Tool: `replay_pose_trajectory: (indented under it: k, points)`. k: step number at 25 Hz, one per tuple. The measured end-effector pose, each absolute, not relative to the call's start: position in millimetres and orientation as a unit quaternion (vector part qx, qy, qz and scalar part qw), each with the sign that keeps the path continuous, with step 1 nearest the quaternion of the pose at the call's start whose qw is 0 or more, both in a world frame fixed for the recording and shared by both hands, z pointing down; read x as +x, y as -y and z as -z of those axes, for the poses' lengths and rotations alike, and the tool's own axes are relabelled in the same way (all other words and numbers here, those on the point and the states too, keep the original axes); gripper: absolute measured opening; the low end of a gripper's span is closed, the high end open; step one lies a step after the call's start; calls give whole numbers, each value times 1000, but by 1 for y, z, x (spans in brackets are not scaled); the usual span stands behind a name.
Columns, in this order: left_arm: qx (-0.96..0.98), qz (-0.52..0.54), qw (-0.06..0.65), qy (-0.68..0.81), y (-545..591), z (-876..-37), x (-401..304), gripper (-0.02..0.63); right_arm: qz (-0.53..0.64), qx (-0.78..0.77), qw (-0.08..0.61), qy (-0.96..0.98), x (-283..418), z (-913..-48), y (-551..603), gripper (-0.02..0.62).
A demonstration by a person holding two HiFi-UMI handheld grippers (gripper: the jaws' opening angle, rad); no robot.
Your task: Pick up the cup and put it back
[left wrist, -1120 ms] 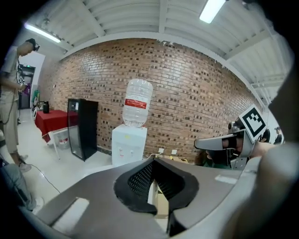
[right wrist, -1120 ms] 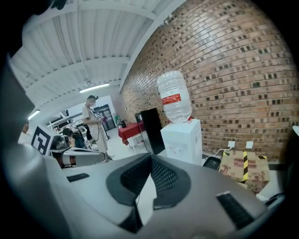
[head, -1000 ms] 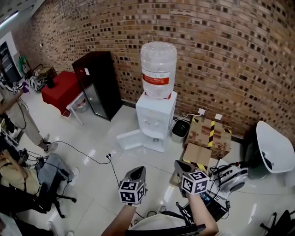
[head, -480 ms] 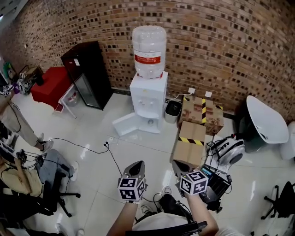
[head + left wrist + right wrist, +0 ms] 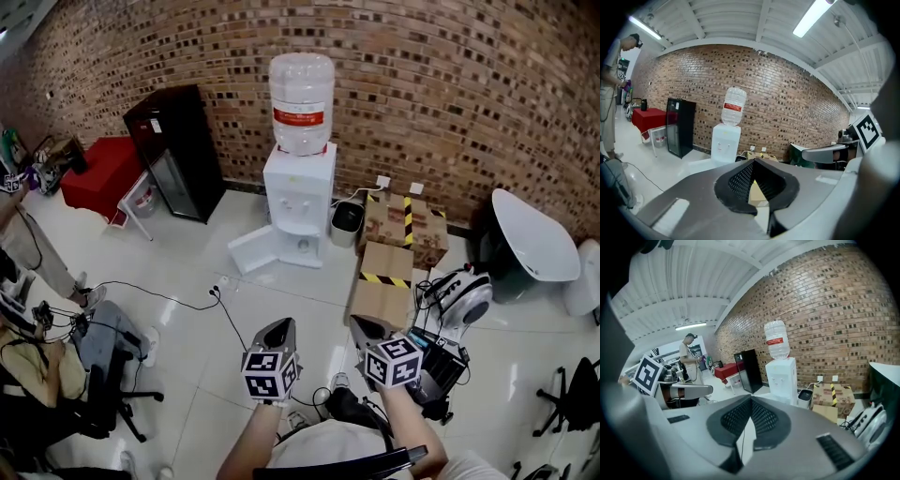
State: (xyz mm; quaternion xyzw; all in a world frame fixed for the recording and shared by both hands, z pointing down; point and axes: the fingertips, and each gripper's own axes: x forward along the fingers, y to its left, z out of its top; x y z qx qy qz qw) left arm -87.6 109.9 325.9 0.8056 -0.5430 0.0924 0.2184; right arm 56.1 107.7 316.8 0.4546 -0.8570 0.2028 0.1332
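No cup shows in any view. A white water dispenser [image 5: 298, 202] with a clear bottle [image 5: 300, 89] on top stands against the brick wall, and its lower door [image 5: 255, 255] hangs open. It also appears in the left gripper view as the dispenser [image 5: 724, 143] and in the right gripper view as the dispenser [image 5: 782, 376]. My left gripper [image 5: 278, 326] and right gripper [image 5: 359, 325] are held side by side over the floor, well short of the dispenser. Both point toward it. In their own views the left gripper [image 5: 753, 161] and right gripper [image 5: 750, 399] are shut with nothing between the pads.
A black mini fridge [image 5: 178, 150] and a red table [image 5: 98, 178] stand left of the dispenser. A small bin [image 5: 346, 217] and cardboard boxes [image 5: 384, 281] lie to its right, then a white chair [image 5: 534, 239]. Cables [image 5: 169, 298] cross the floor. People sit at the left edge [image 5: 37, 347].
The head view has shifted: the dispenser now sits higher and slightly left, and more floor and the boxes show. Both grippers stay shut and empty, side by side.
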Motion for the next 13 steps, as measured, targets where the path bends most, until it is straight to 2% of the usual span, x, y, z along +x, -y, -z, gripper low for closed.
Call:
replay_pose_trajectory:
  k: [13]
  points:
    - [805, -88, 218, 544, -101, -311, -84, 0, -182, 445, 141, 865, 52, -295, -96, 12]
